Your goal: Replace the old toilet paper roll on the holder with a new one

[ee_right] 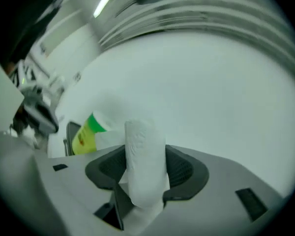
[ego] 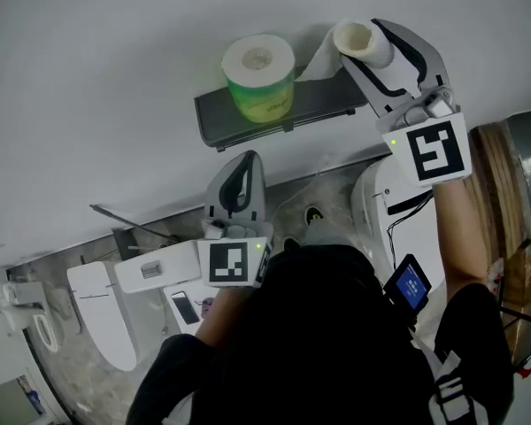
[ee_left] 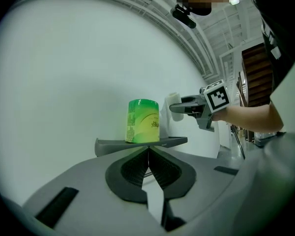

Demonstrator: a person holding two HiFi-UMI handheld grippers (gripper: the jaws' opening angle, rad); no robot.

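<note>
A new toilet roll (ego: 257, 76) in a green wrapper stands upright on the grey wall holder's shelf (ego: 221, 118). My right gripper (ego: 370, 44) is up at the shelf's right end, shut on the old, nearly used-up white roll (ego: 354, 38). A strip of paper (ego: 321, 58) trails from that roll toward the shelf. In the right gripper view the old roll (ee_right: 145, 146) fills the gap between the pads, with the green roll (ee_right: 86, 134) to the left behind it. My left gripper (ego: 239, 184) hangs below the shelf, shut and empty. The left gripper view shows the green roll (ee_left: 143, 121) on the shelf (ee_left: 137, 144) ahead.
A white toilet (ego: 102, 312) sits at the lower left, with a phone (ego: 184, 308) on a surface beside it. A white unit (ego: 398, 202) and a wooden door (ego: 504, 193) stand at the right. A small blue-screened device (ego: 411, 286) hangs at the person's side.
</note>
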